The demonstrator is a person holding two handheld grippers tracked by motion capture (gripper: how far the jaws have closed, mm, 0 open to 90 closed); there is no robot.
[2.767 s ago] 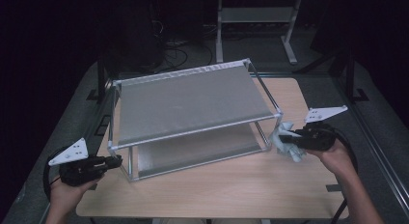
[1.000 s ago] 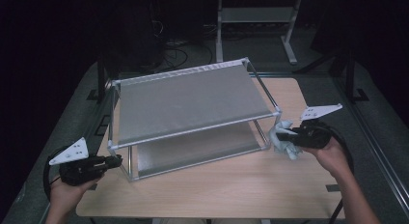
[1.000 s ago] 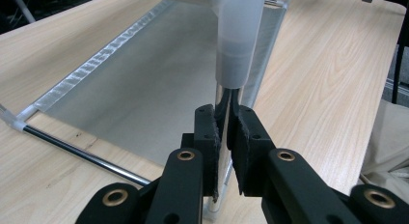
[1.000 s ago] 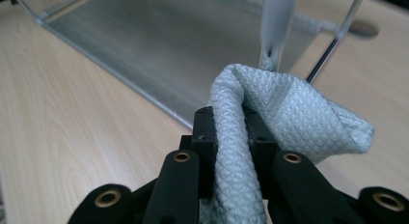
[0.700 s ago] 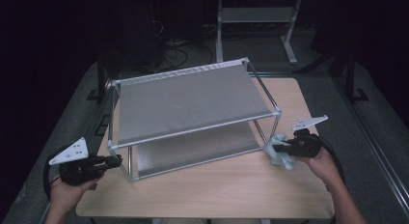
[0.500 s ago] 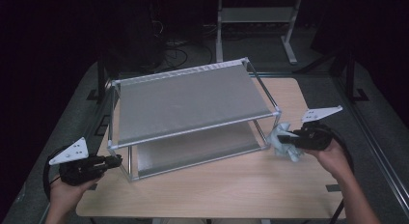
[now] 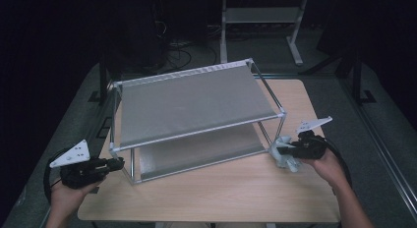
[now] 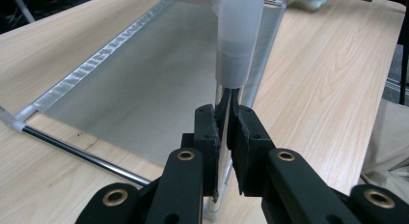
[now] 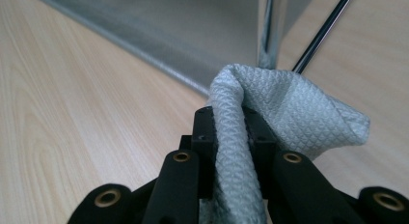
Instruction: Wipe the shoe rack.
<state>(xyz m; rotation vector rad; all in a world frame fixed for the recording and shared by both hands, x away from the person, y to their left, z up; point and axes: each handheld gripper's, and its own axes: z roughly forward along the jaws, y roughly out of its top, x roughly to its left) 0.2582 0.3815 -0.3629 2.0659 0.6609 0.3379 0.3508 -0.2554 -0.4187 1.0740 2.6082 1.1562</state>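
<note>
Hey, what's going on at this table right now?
A person is cleaning a two-tier metal-framed rack with grey fabric shelves on a light wooden table. The left gripper is clamped on the rack's shiny near-left upright post, steadying it. The right gripper is shut on a pale grey textured cloth and holds it beside the rack's near-right corner post, low by the tabletop.

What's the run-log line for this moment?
left claw: shut on chrome front-left post of two-tier grey shelf rack | right claw: shut on pale grey waffle-weave cloth, at rack's front-right post | wooden table
</note>
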